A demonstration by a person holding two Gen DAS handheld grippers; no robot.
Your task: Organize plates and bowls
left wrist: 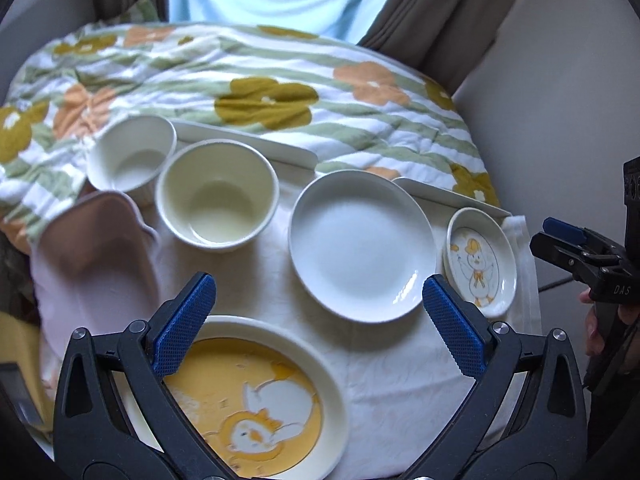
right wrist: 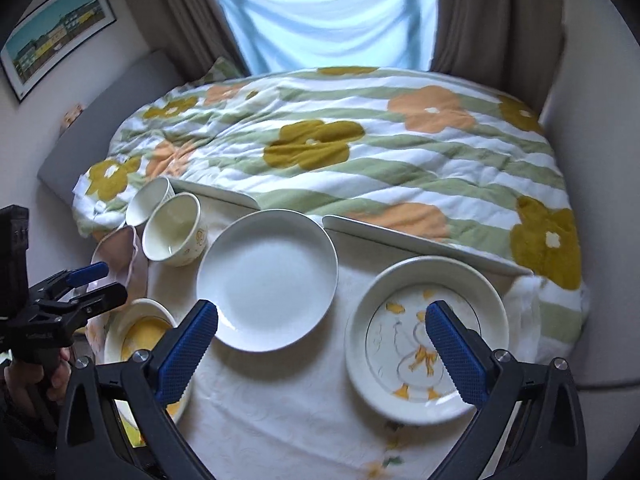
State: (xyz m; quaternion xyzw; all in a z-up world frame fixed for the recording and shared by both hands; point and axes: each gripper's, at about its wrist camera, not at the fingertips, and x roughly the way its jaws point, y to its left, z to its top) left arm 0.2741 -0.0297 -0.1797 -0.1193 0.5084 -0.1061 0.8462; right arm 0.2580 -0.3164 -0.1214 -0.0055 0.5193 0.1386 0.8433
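Plates and bowls lie spread in one layer on a white cloth over the worktop, none stacked yet — the sorting step is at its start or between picks. Largest first: the yellow duck plate (left wrist: 256,396) sits at the near left edge, directly under the left hand-held gripper (left wrist: 319,312). The plain white plate (left wrist: 360,244) occupies the centre. The right-hand duck dish (right wrist: 400,344) lies at the right edge, below the right hand-held gripper (right wrist: 322,330). Two bowls stand at the far left, touching or nearly so: the cream bowl (left wrist: 218,196) and, behind it, the white bowl (left wrist: 132,156). A pink cloth (left wrist: 96,248) lies just beside them.

Both hand-held grippers hang above the dishes with fingers spread wide and nothing between them.

Judged next move: choose one dish, descend so one finger passes under or over its rim, and close on the rim — the glazed edges will probably be slippery, so a deep bite is advisable.
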